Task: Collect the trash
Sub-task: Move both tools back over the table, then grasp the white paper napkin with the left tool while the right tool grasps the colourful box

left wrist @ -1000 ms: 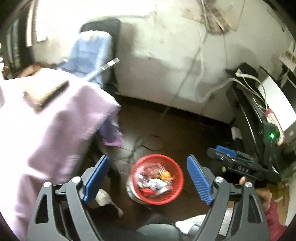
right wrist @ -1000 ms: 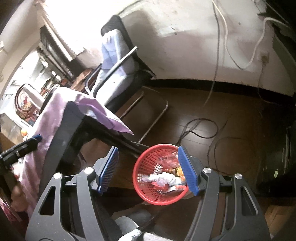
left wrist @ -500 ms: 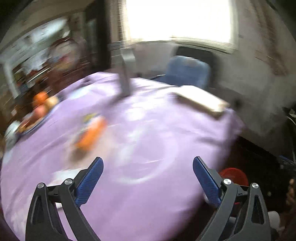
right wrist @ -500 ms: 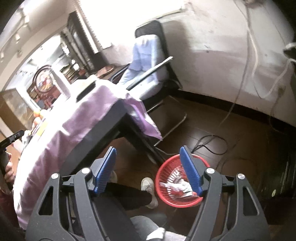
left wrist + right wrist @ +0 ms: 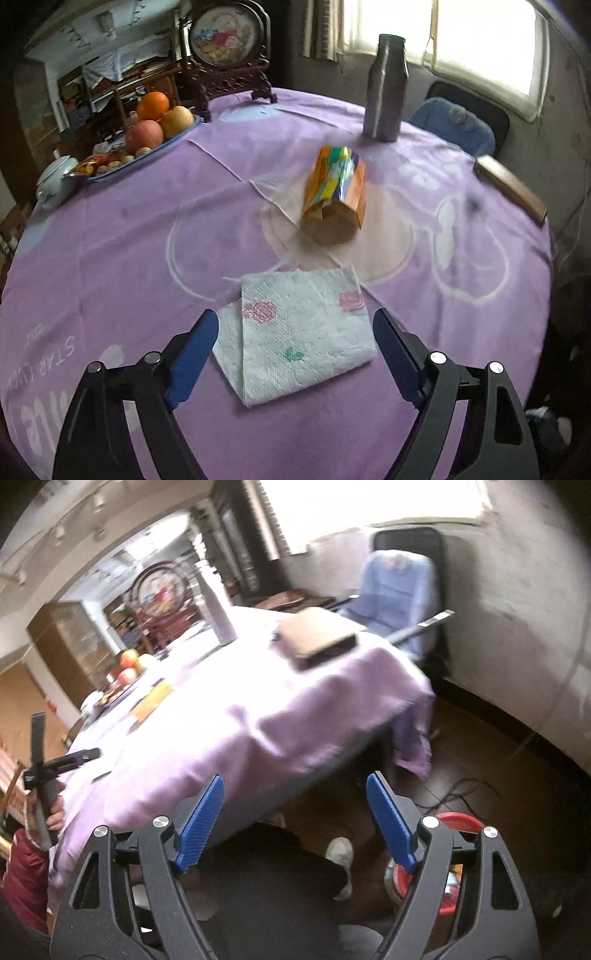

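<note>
White folded napkin (image 5: pixel 299 332) with pink and green prints lies flat.

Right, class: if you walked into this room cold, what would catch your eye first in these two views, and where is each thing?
First, the white paper napkin with pink flowers, lying flat on the purple tablecloth between the open left gripper fingers. Just beyond it sits a shiny orange snack wrapper, mid-table. In the right wrist view, the red basket stands on the dark floor, partly hidden behind the open right gripper.
</note>
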Demonstrator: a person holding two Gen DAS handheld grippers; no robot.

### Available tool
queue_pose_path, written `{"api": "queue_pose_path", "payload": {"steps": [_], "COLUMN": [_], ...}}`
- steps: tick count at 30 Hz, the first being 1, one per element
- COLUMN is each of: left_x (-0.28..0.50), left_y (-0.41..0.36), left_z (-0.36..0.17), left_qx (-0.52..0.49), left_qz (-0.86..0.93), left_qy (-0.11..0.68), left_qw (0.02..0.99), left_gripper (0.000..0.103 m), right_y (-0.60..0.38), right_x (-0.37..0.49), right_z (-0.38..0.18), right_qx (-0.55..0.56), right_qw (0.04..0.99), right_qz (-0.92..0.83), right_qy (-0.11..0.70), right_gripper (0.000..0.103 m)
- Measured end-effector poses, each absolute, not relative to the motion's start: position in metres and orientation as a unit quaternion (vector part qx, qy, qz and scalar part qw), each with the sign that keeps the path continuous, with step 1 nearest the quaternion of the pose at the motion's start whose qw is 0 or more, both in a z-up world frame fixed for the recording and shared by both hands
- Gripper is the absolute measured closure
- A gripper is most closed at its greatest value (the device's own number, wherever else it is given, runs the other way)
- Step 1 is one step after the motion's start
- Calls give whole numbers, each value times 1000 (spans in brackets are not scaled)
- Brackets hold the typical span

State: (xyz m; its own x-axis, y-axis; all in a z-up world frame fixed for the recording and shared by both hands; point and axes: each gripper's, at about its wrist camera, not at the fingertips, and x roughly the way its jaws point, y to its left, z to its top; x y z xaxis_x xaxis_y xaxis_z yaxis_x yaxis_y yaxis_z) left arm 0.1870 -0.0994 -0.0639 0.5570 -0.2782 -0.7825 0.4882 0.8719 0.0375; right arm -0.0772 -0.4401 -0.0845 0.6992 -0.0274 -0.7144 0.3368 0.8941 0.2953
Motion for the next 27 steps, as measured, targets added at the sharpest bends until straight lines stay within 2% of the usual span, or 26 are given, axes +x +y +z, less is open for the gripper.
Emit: {"api": "queue_pose_path", "payload": {"steps": [4,7,9,18,20,21,27], "left_x": [199,207,208,224,227,228,225], "left_y": [-104,-100,-100,-87,-85,-85,-93], "left_z": [-79,-86,-87,-88,-88,-89,-92], "left_qx": [120,102,102,115,109,108,132], "left_qz": [-246,-262,-273,-256,-259,-259,-240], "left_qy": [444,465,465,464,467,469,472], "left_qw": [853,840,836,840,839,837,838], "left_gripper": [21,19,16,18,13,7,5], "right_y": [-405,-382,-362,-294,-284,-282,-260], "right_x": [-38,-10,15,138,169,183,254], "right_z": [-72,-66,-63,-82,-91,-95,-122], "right_qx": [179,159,144,102,113,125,171], "right_qw": [907,910,911,893,885,880,853], "right_qz": [-58,-33,-14,47,54,57,64], "right_qy": [378,380,387,435,448,454,489], "right_gripper": [23,21,21,20,20,20,20]}}
